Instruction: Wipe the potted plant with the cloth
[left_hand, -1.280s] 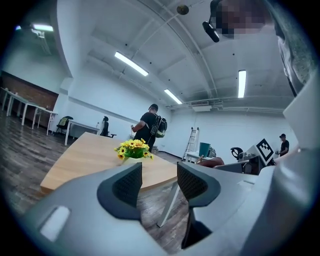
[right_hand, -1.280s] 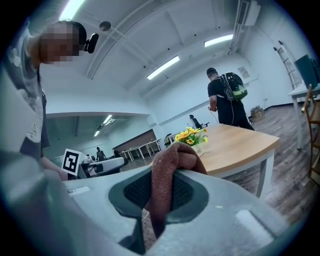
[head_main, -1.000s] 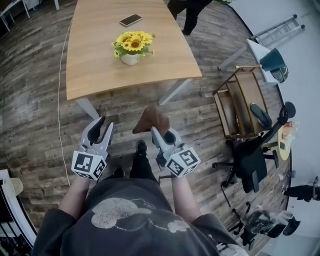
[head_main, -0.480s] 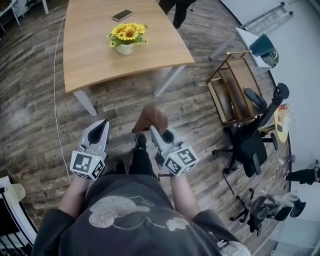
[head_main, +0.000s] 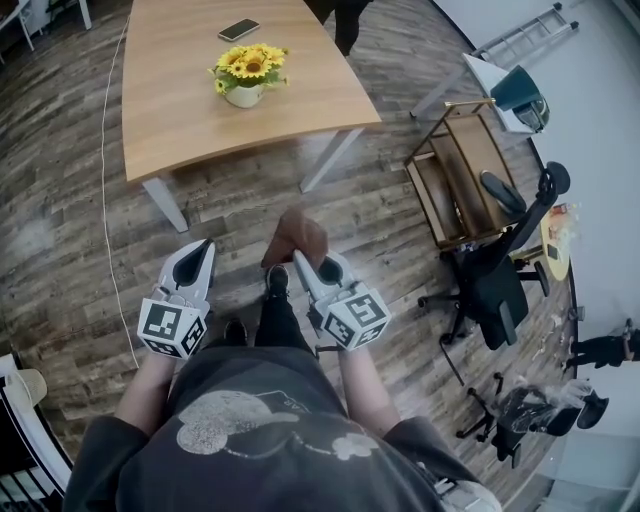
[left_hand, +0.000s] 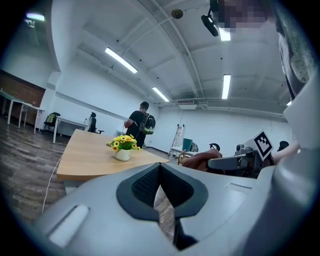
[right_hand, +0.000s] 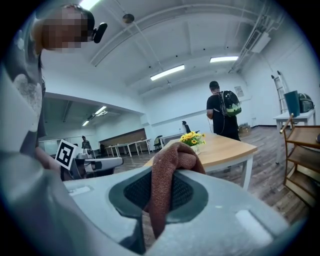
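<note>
A potted plant (head_main: 243, 75) with yellow flowers in a white pot stands on the wooden table (head_main: 180, 110) ahead; it also shows in the left gripper view (left_hand: 123, 148) and the right gripper view (right_hand: 192, 139). My right gripper (head_main: 300, 262) is shut on a reddish-brown cloth (head_main: 295, 236), which bunches up above the jaws (right_hand: 170, 175). My left gripper (head_main: 201, 251) is shut with nothing in it. Both grippers hang over the floor, well short of the table.
A phone (head_main: 238, 29) lies on the table behind the plant. A person in black (head_main: 340, 15) stands at the far side. A wooden trolley (head_main: 455, 185), an office chair (head_main: 495, 290) and a ladder (head_main: 520, 35) are to the right. A cable (head_main: 105, 180) runs along the floor at left.
The left gripper's jaws have closed from open to shut. Both grippers and the view have shifted a little toward the table; the cloth stays held in the right gripper.
</note>
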